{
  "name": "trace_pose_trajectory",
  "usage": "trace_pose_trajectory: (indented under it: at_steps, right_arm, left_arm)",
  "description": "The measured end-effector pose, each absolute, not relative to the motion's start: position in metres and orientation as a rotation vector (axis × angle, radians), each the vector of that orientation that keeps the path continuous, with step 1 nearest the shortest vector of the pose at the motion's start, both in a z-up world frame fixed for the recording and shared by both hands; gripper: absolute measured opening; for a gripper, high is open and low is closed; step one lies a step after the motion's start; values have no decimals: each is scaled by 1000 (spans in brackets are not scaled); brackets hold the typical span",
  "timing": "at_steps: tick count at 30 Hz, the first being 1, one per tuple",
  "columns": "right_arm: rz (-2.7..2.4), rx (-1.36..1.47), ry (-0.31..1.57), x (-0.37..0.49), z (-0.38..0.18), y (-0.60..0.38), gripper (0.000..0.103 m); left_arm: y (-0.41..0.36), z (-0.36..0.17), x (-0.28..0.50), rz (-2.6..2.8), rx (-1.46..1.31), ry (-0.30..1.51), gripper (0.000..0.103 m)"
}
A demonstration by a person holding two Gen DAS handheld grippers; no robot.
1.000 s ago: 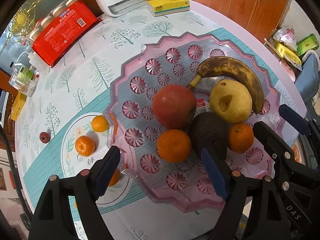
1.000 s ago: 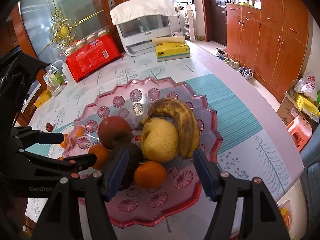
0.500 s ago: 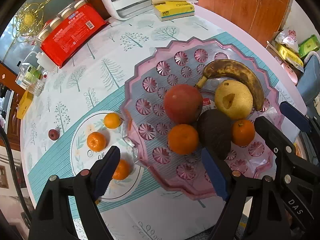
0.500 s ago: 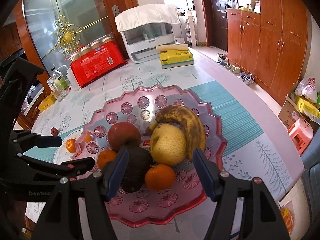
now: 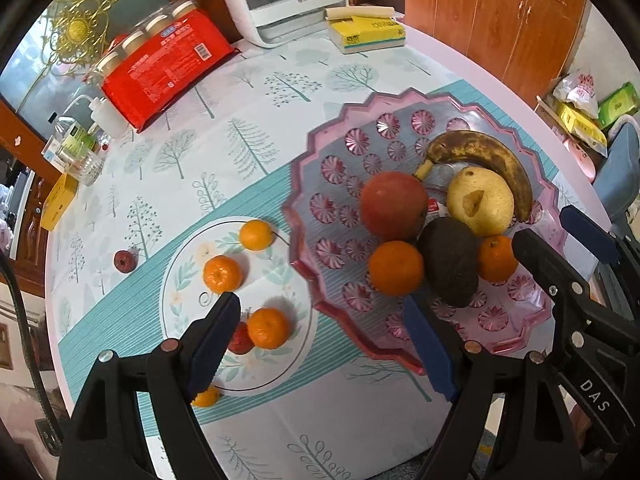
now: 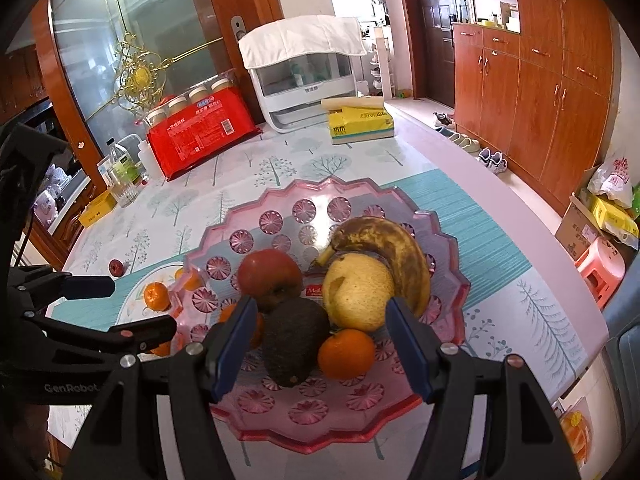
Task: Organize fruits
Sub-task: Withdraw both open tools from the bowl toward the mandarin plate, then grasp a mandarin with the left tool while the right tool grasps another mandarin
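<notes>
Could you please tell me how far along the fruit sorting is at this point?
Looks done: the pink tray already holds an apple, pear, banana, avocado and two oranges. In hand: nothing; the left gripper and right gripper are both open and empty above the fruit. Left, probably: the oranges on the white plate, and the small red fruit loose on the tablecloth.
</notes>
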State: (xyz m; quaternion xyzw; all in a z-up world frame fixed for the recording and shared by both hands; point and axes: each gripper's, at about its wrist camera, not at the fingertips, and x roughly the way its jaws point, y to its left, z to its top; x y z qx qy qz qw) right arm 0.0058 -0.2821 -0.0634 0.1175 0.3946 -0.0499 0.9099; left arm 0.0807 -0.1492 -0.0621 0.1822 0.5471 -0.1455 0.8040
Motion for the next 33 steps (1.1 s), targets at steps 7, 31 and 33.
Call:
trace_pose_trajectory:
  at_steps: [7, 31, 33]
  right_arm:
    - [-129, 229, 794, 6, -53, -259, 67]
    - [-199, 193, 695, -1, -16, -143, 67]
    - [-195, 177, 701, 1, -18, -130, 67]
  left_arm:
    - [-119, -55, 81, -326, 366, 1154, 82]
    - [74, -13, 91, -244, 192, 1014, 85]
    - [90, -15, 95, -231, 179, 1017, 85]
